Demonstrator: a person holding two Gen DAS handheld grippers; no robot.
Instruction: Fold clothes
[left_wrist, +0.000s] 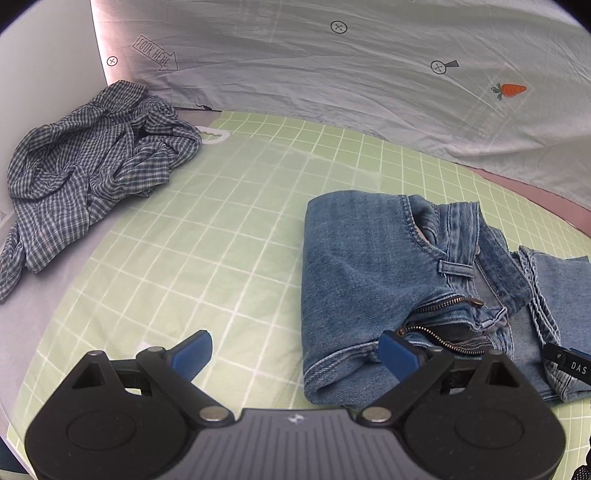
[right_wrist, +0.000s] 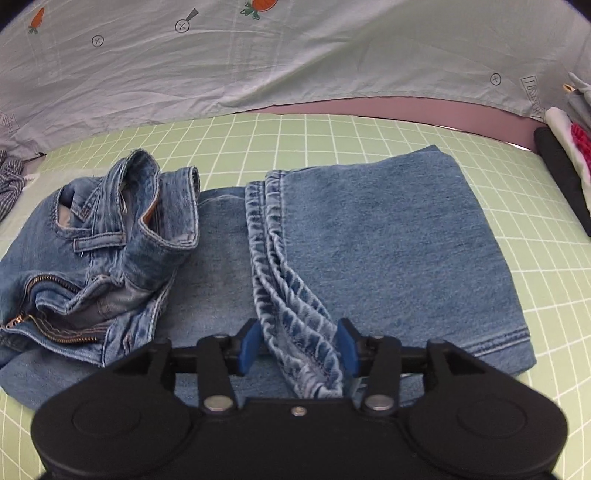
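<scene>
Right gripper (right_wrist: 298, 345) sits at the six o'clock edge of its own view, jaws parted, with the thick stitched hem of the jeans (right_wrist: 388, 240) running up between the blue pads (right_wrist: 248, 345); the right-hand pad appears to lie against the hem, though the fisheye angle does not settle whether it presses, and the left-hand pad stands clear of it. Left gripper (left_wrist: 295, 354) is spread wide at six o'clock in its view, nothing between its pads, the right-hand pad hovering over the lower edge of the denim near the zip. Jeans lie folded on the green checked sheet (right_wrist: 332, 136), leg panel flat toward three o'clock in the right wrist view, waistband with open zip and belt loop bunched toward nine o'clock. From the left wrist view the same garment occupies four o'clock, and a black part marked "DAS" (left_wrist: 570, 363) shows at the four o'clock edge. Further out, a crumpled blue checked shirt (left_wrist: 92, 173) rests at ten o'clock on the sheet, well apart from the jeans, with a white hanger (left_wrist: 214, 137) just beside it. Beyond, at twelve o'clock, a pale printed cloth with carrot motifs (left_wrist: 369, 74) forms the backdrop. A pile of dark, white and pink items (right_wrist: 565, 155) sits at two o'clock in the right wrist view.
</scene>
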